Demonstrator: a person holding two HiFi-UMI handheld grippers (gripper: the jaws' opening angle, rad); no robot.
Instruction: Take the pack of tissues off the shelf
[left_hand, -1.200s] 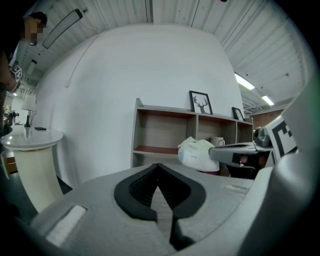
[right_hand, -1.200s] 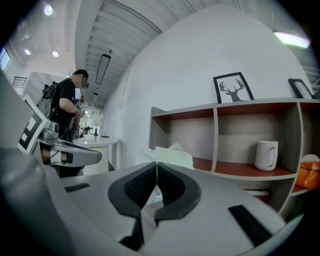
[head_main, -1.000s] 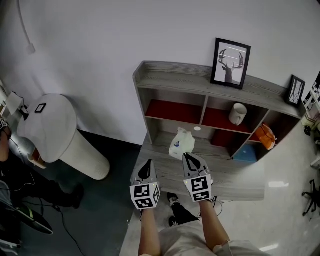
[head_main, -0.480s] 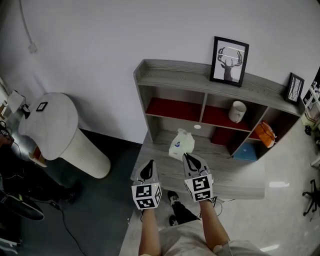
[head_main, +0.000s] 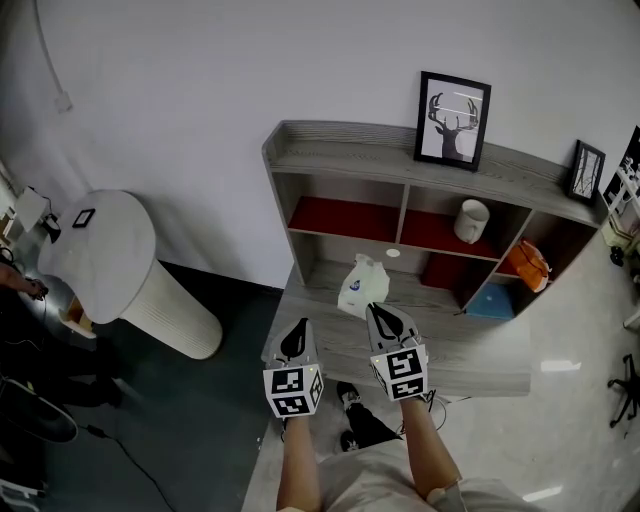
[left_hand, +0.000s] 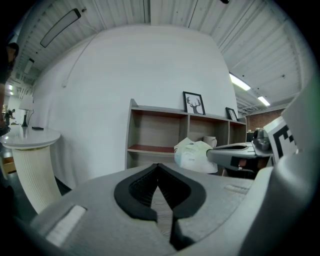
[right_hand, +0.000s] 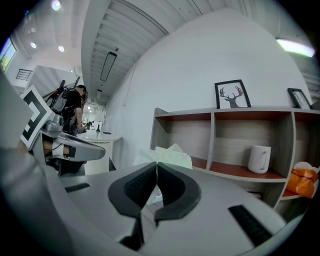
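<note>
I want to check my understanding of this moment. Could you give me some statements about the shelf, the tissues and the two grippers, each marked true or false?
1. The right gripper is shut on the pack of tissues. True.
2. The left gripper also grips the pack. False: its jaws are together, with nothing between them.
3. The white mug stands on top of the shelf. False: it stands inside an upper compartment.
4. A framed deer picture stands on top of the shelf. True.
5. The pack lies inside a compartment. False: it hangs from the right gripper in front of the shelf.
</note>
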